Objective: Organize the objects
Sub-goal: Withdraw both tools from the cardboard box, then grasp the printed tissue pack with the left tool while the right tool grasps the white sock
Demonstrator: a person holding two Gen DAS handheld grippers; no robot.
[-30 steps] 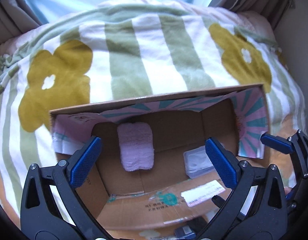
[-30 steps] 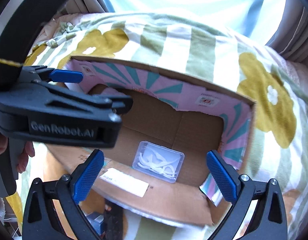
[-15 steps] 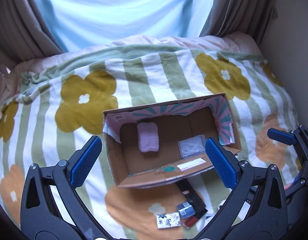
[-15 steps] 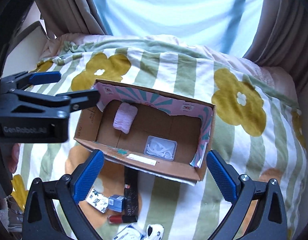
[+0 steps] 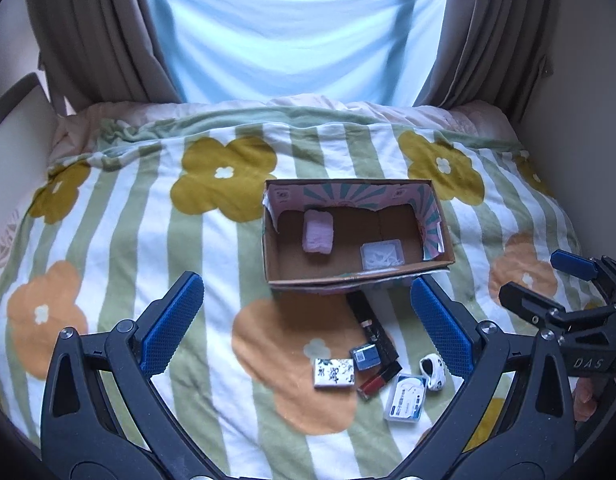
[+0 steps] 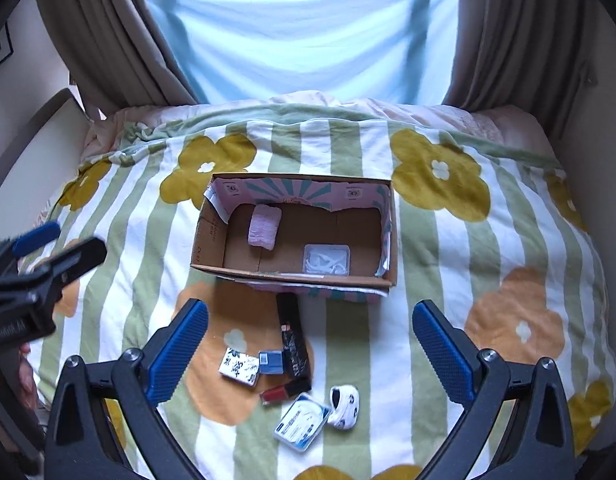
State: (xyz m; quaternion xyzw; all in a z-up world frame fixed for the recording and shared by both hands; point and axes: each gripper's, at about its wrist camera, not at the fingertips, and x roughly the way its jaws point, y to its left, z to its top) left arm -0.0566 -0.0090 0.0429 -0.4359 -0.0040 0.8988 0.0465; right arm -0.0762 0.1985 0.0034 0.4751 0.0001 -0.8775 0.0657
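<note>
Cardboard box [image 5: 358,236], seen close a second ago, is now viewed from well back by the left tool [image 5: 308,320], which is spread and empty; a pink cloth [image 5: 318,232] and clear case [image 5: 382,255] lie inside. From the right tool [image 6: 310,338], likewise released, loose items [image 6: 291,376] are seen unsorted on the bed [image 6: 448,280] before the box [image 6: 295,232], so another pick is judged next.

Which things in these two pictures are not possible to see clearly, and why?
- Long black box: its far end is hidden behind the cardboard box, both views.
- Printed text on the flat blue-white case: too small.
- Contents of the clear case: blurred white shapes.
- Left gripper: motion-blurred, right view.
</note>
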